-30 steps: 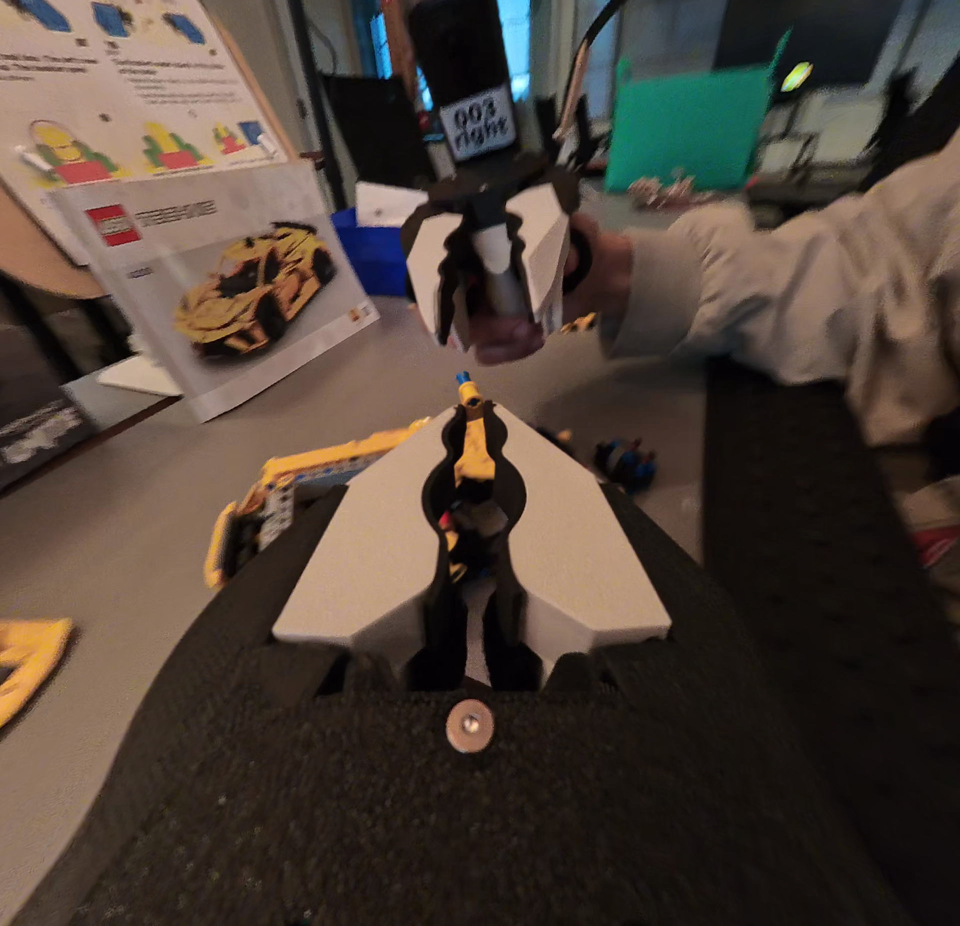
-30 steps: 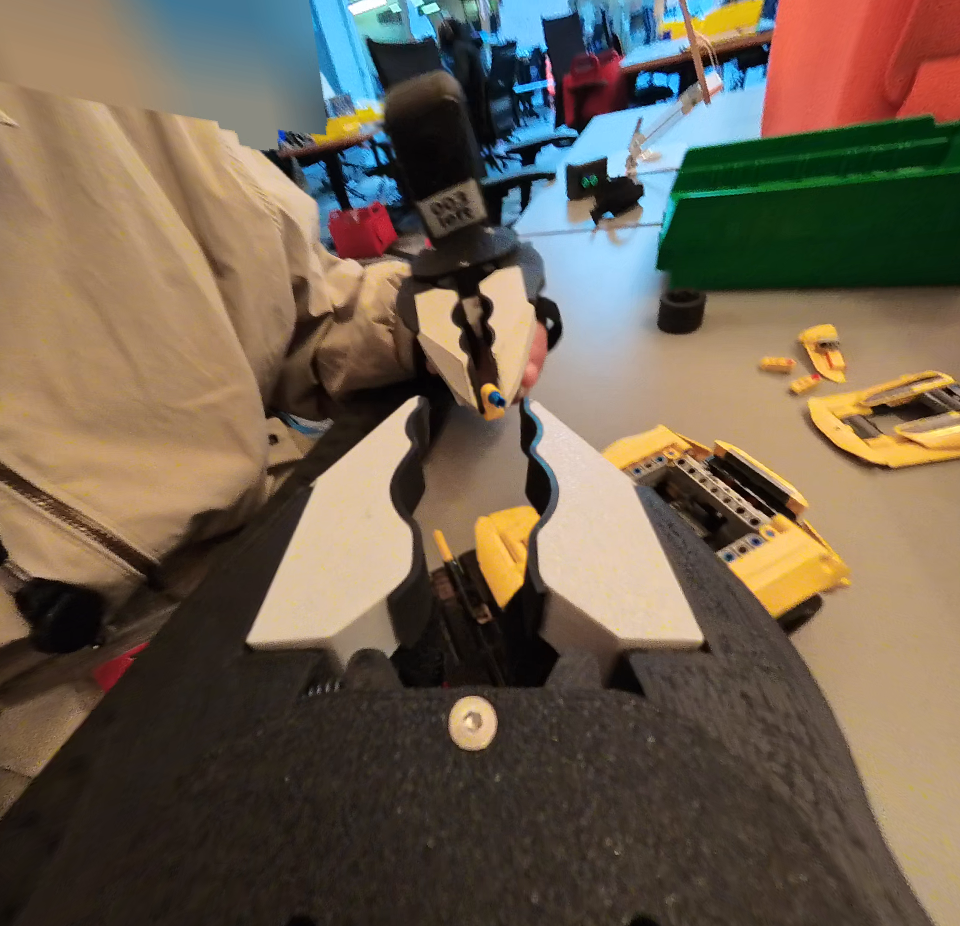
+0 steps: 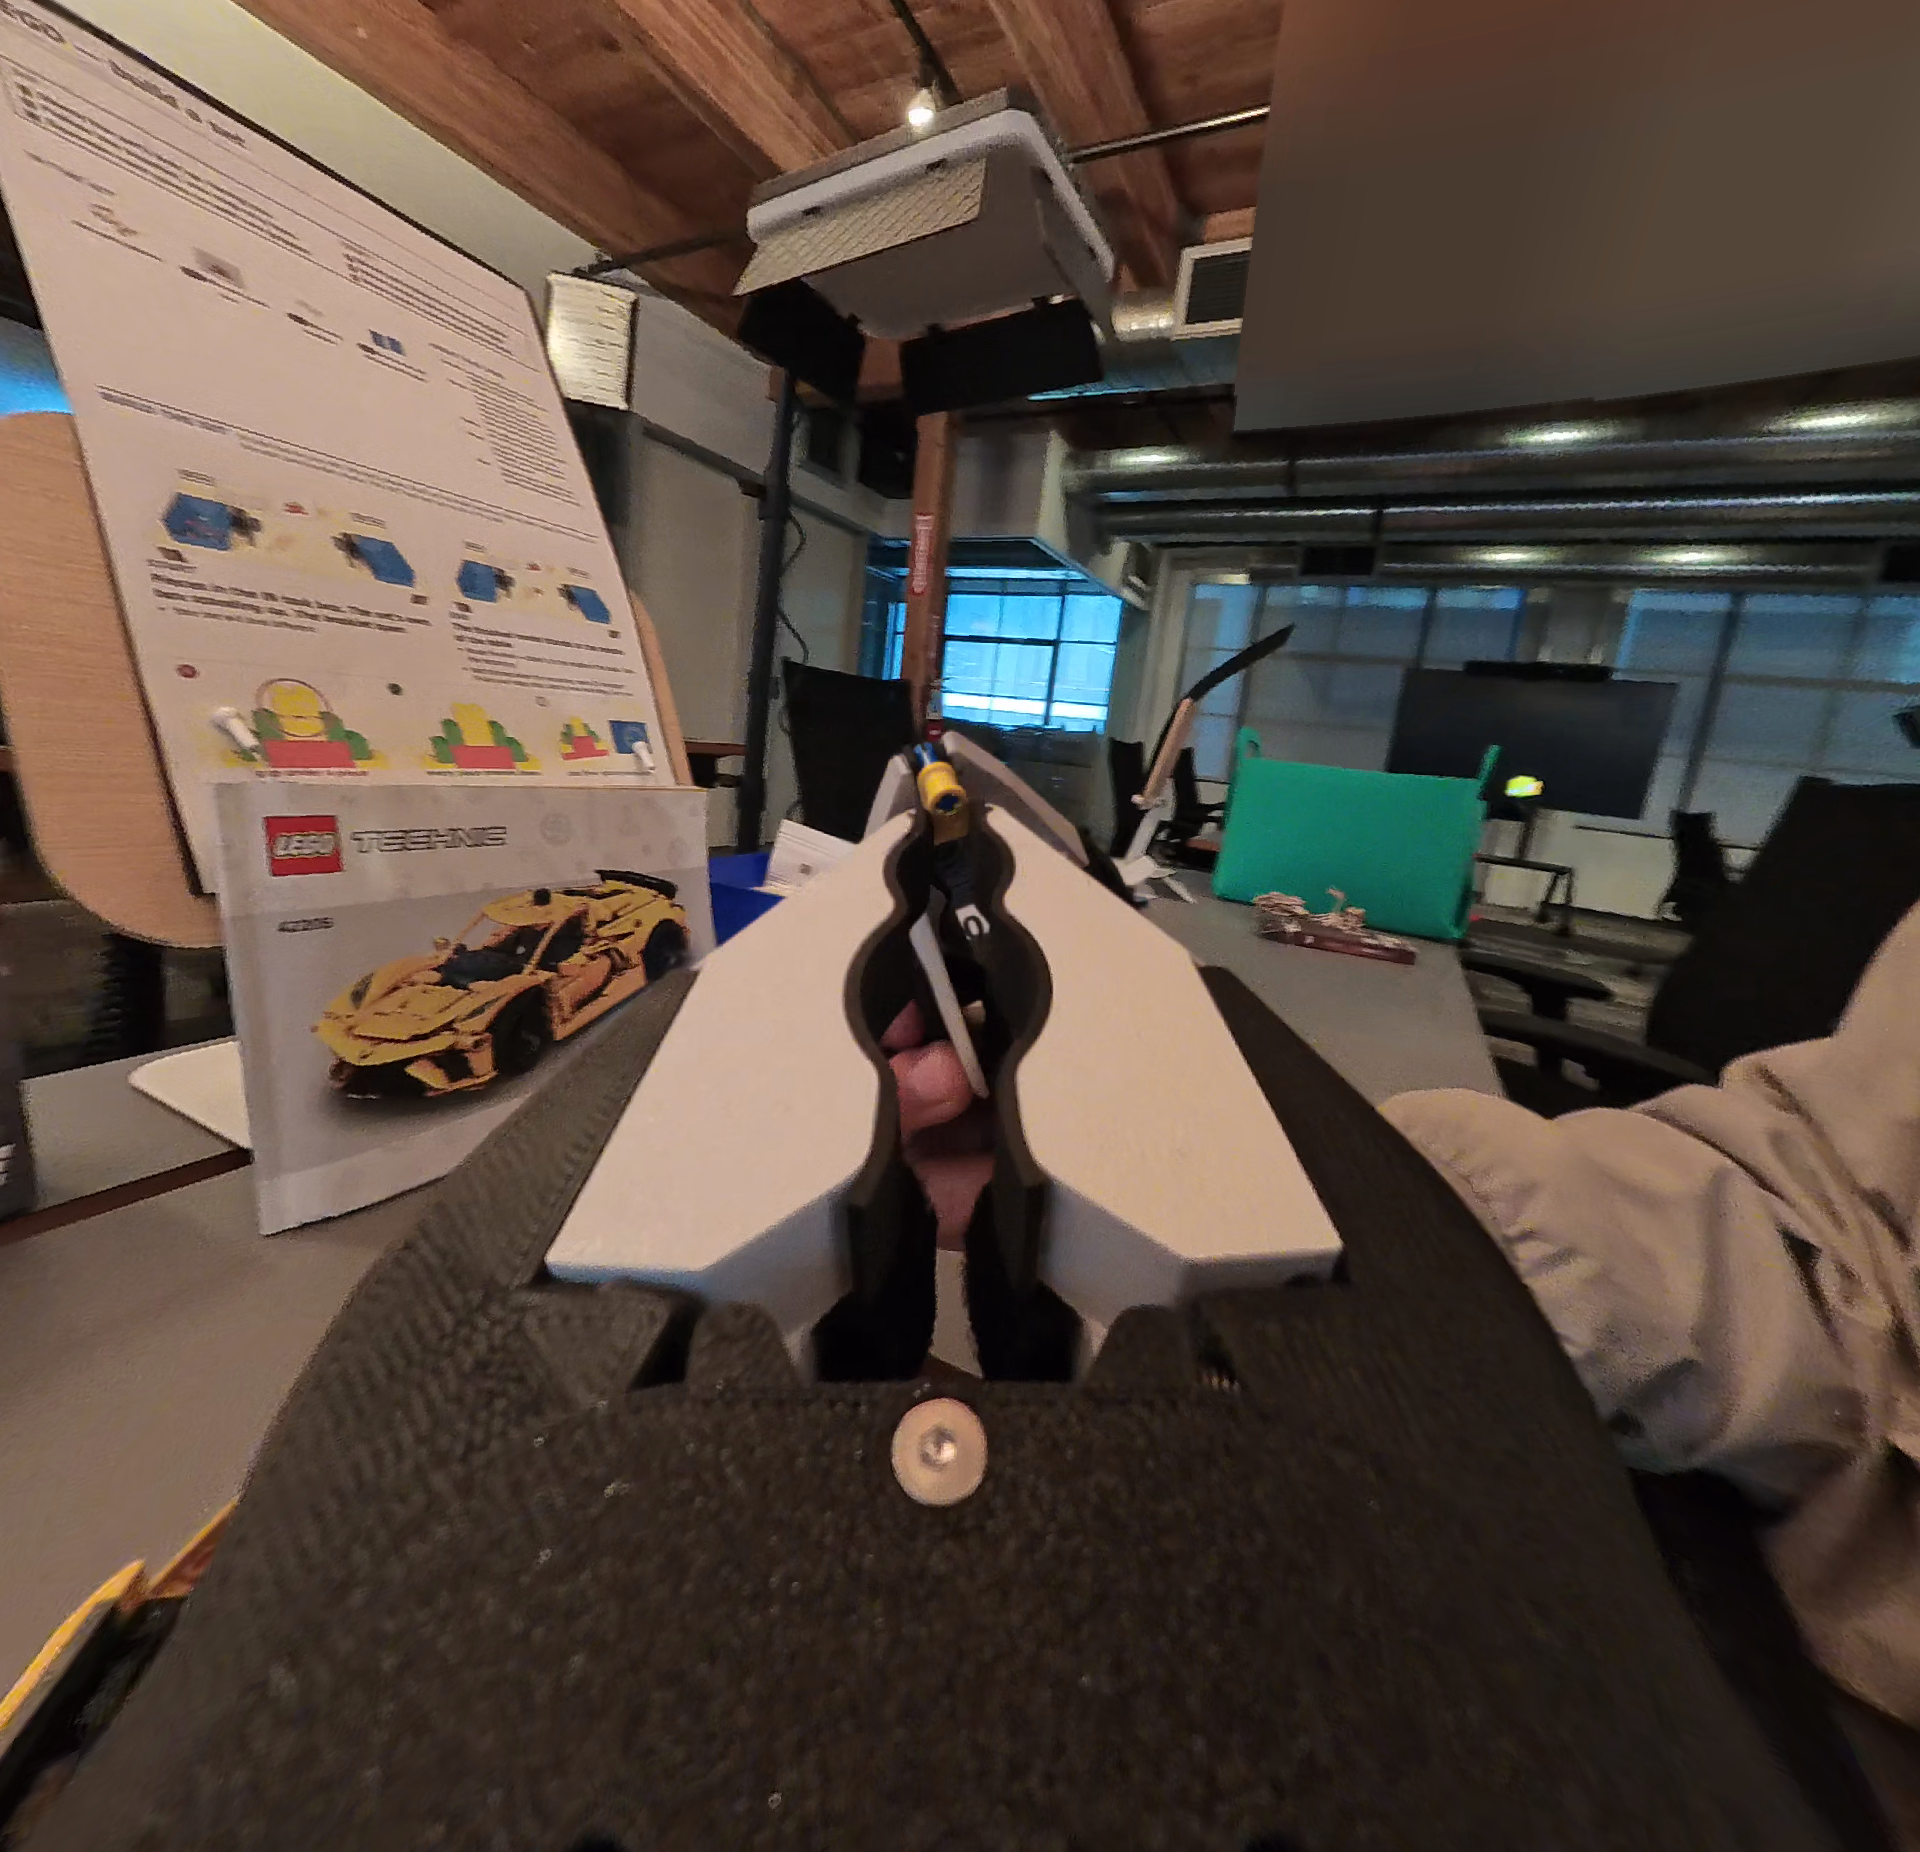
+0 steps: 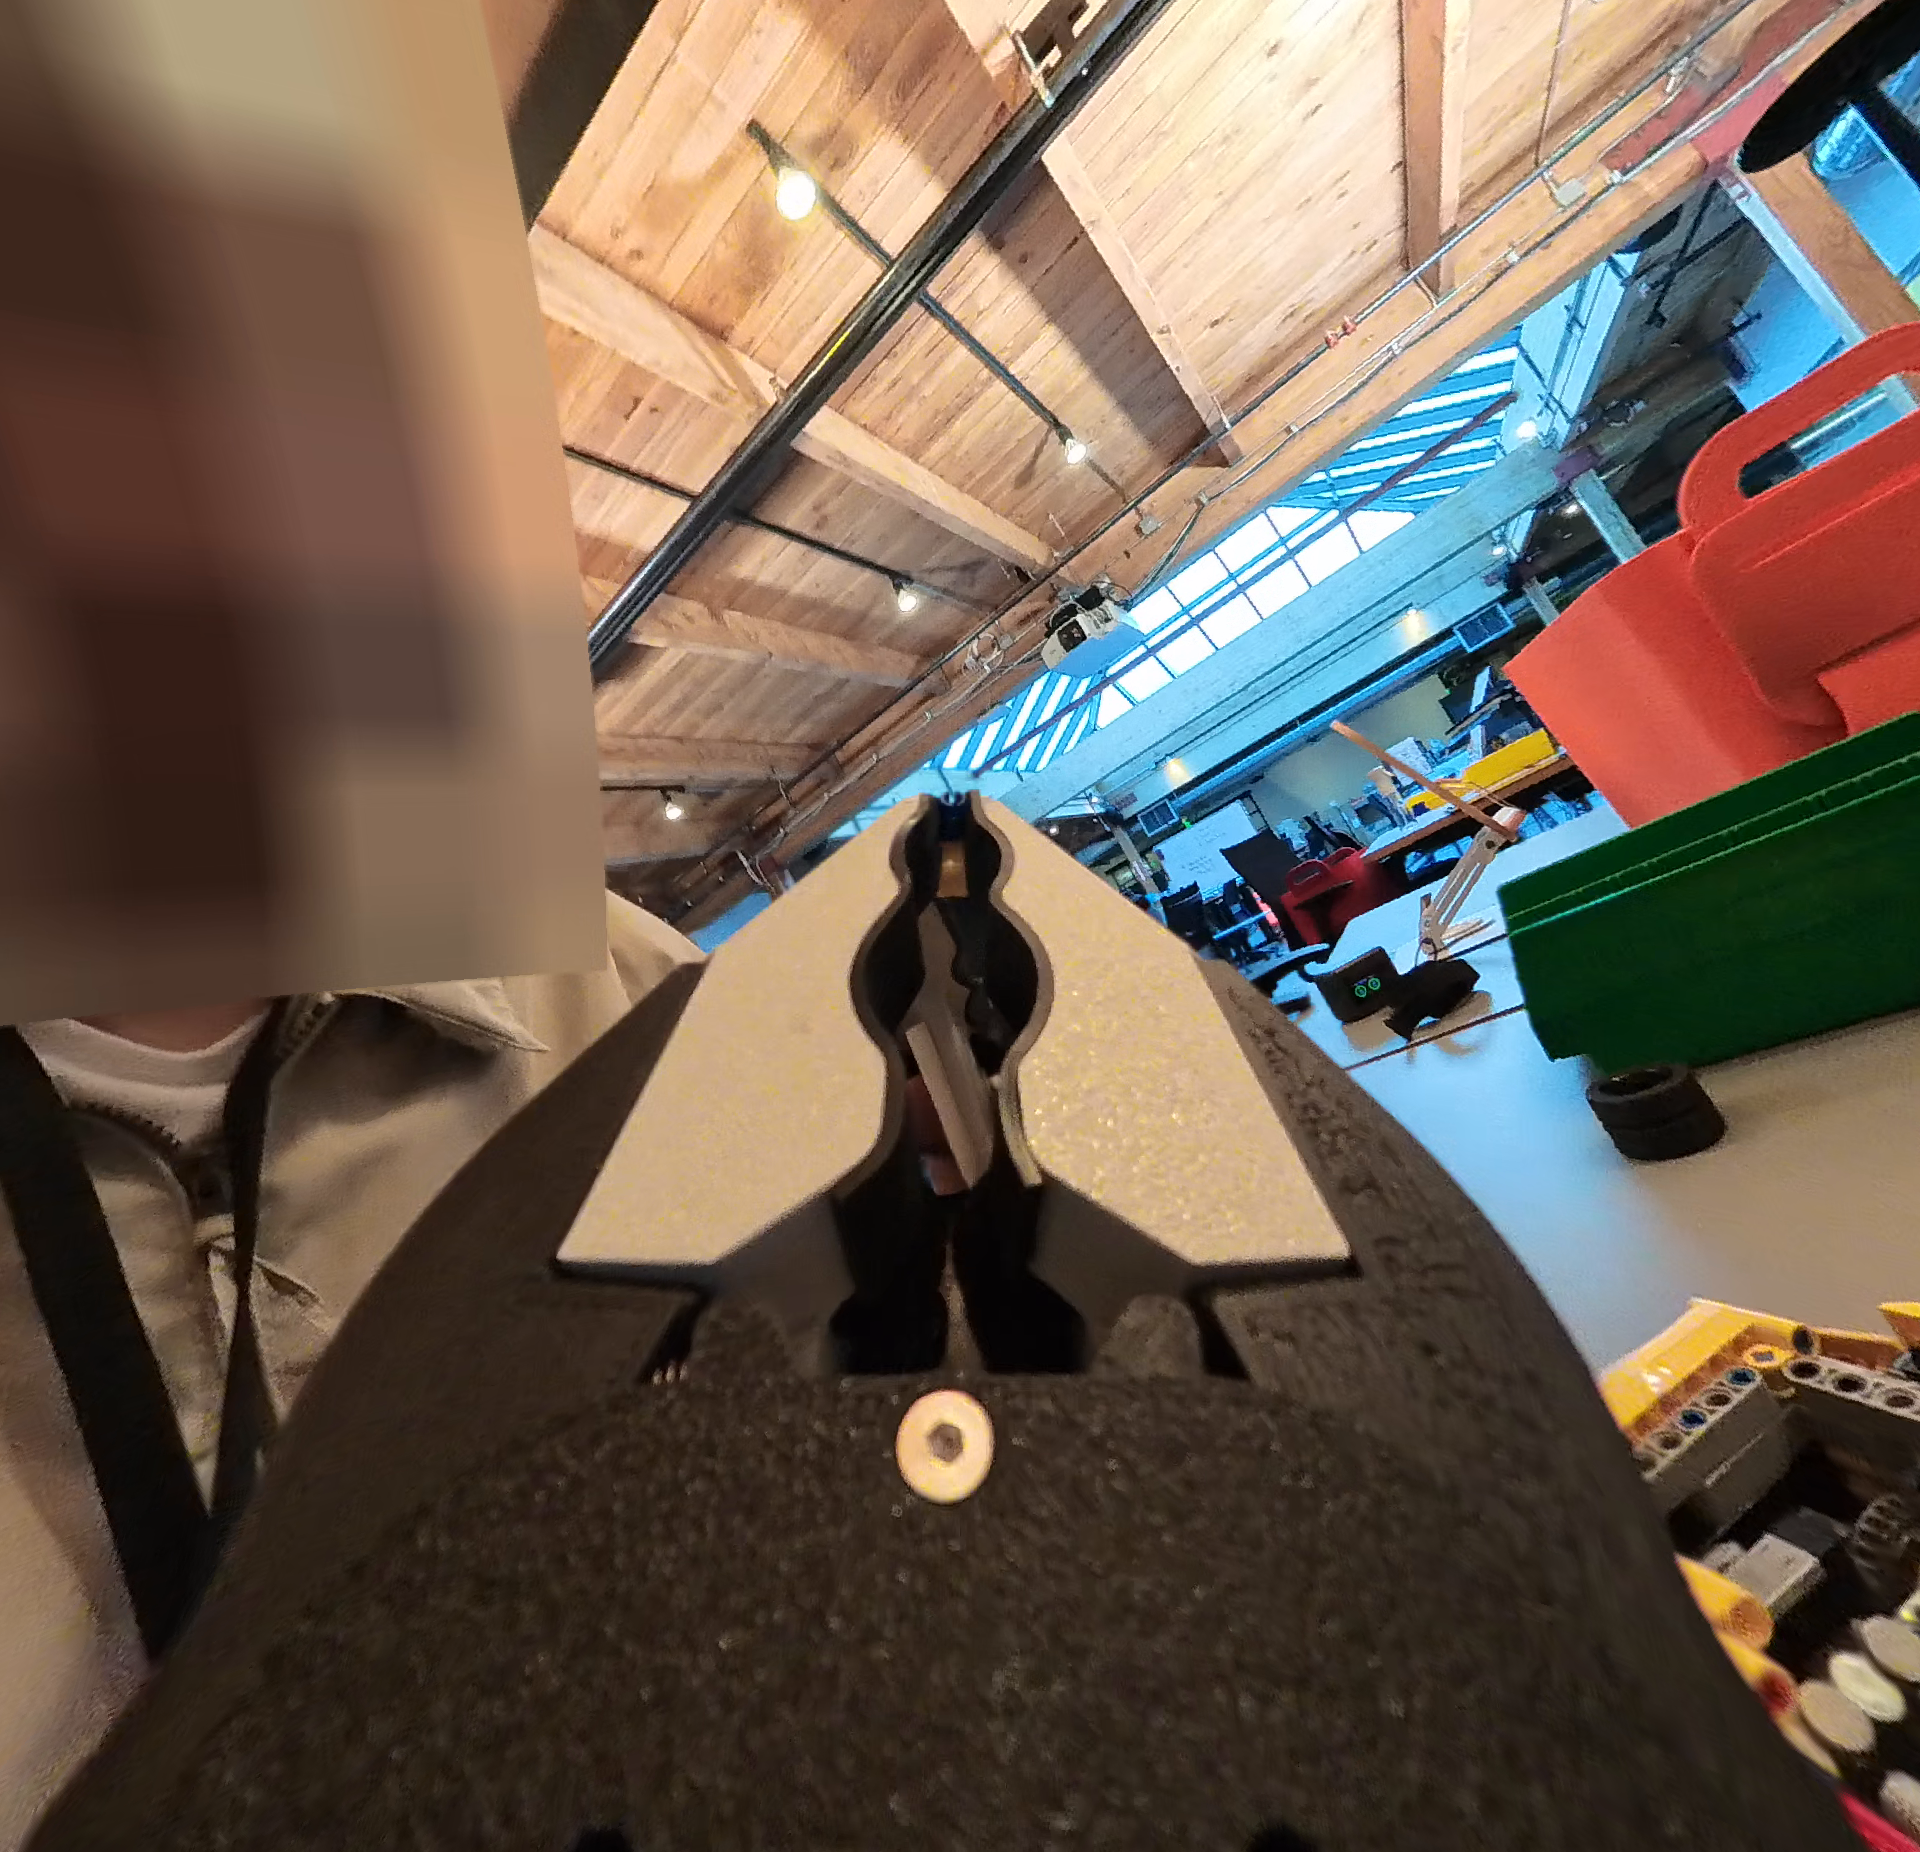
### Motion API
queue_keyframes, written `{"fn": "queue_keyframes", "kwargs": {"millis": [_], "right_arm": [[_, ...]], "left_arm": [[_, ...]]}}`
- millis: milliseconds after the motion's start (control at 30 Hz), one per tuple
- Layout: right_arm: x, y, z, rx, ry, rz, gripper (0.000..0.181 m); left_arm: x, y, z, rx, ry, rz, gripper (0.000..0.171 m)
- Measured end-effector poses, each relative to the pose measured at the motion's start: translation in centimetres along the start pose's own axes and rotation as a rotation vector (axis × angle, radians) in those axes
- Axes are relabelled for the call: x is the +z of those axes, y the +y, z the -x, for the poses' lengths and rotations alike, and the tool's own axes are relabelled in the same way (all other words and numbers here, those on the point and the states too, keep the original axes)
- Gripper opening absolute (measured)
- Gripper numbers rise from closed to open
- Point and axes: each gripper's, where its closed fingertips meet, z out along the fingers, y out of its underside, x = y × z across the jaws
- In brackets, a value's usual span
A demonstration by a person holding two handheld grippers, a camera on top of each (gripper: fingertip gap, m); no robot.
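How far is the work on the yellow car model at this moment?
Done: the yellow car body stands partly built on the table. In hand: the left tongs and the right tongs meet tip to tip in the air, shut on one small yellow piece. Not yet fitted: a black tyre lies loose.

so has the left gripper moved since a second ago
Yes. The left gripper has tilted upward: against the propped instruction booklet, its tips now sit level with the booklet's top edge, where earlier they pointed down at the table below the booklet.
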Motion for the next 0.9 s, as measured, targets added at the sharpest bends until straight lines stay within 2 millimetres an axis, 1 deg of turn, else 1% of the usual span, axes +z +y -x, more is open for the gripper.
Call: {"fn": "queue_keyframes", "kwargs": {"millis": [67,167,267,300,333,367,400,433,467,500,533,567,600,667,700,733,800,833,867,900], "right_arm": [[-0.6,-0.6,-0.3,0.026,0.023,-0.019,0.002],[-1.0,-1.2,-0.7,0.052,0.041,-0.065,0.001],[-1.4,-2.0,-1.0,0.101,0.040,-0.147,0.001],[-1.7,-2.6,-1.2,0.113,0.048,-0.191,0.001],[-4.1,-6.4,-1.0,0.150,0.022,-0.422,0.002],[-7.0,-9.3,-1.2,0.175,0.012,-0.535,0.002],[-9.5,-11.5,-0.9,0.101,0.067,-0.603,0.002],[-9.9,-11.9,0.0,0.016,0.107,-0.537,0.002],[-9.2,-11.5,0.9,-0.054,0.136,-0.429,0.002],[-8.8,-11.3,1.3,-0.110,0.174,-0.365,0.002],[-8.5,-11.2,1.4,-0.169,0.221,-0.318,0.002],[-8.1,-10.8,1.0,-0.194,0.255,-0.268,0.002],[-7.5,-9.9,0.5,-0.208,0.283,-0.206,0.002],[-6.1,-7.3,-0.9,-0.273,0.365,-0.064,0.002],[-5.4,-6.0,-1.3,-0.256,0.361,-0.007,0.002],[-4.9,-5.3,-1.7,-0.234,0.357,0.016,0.002],[-4.5,-4.5,-2.1,-0.202,0.343,0.024,0.002],[-4.5,-4.0,-2.4,-0.192,0.351,0.042,0.002],[-4.6,-4.0,-2.5,-0.180,0.346,0.038,0.002],[-4.7,-3.8,-2.6,-0.165,0.345,0.059,0.003]], "left_arm": [[0.4,0.2,0.3,0.031,-0.057,0.007,0.005],[0.8,0.3,0.6,0.001,-0.108,-0.013,0.005],[1.3,0.2,1.0,-0.022,-0.127,-0.025,0.005],[1.5,0.2,1.1,-0.037,-0.134,-0.031,0.004],[1.3,-0.1,0.6,-0.060,-0.108,-0.060,0.000],[1.2,0.2,0.5,-0.089,-0.101,-0.059,0.000],[0.9,0.6,0.6,-0.098,-0.110,-0.050,0.000],[0.7,1.1,0.5,-0.115,-0.101,-0.042,0.000],[0.5,1.6,0.5,-0.137,-0.089,-0.036,0.000],[0.5,1.9,0.6,-0.147,-0.096,-0.033,0.000],[0.8,2.2,0.8,-0.165,-0.090,-0.024,0.000],[1.4,2.5,1.0,-0.212,-0.067,-0.007,0.000],[2.1,2.8,1.7,-0.266,-0.070,0.016,0.000],[3.4,2.4,3.1,-0.307,-0.102,0.021,0.002],[4.1,2.2,3.4,-0.313,-0.101,0.038,0.015],[4.9,2.3,3.2,-0.319,-0.077,0.079,0.026],[5.9,3.2,2.7,-0.319,-0.023,0.181,0.028],[6.0,3.4,2.9,-0.314,-0.028,0.206,0.027],[6.0,3.4,2.7,-0.310,-0.005,0.216,0.021],[5.9,3.7,2.5,-0.318,0.014,0.238,0.010]]}}
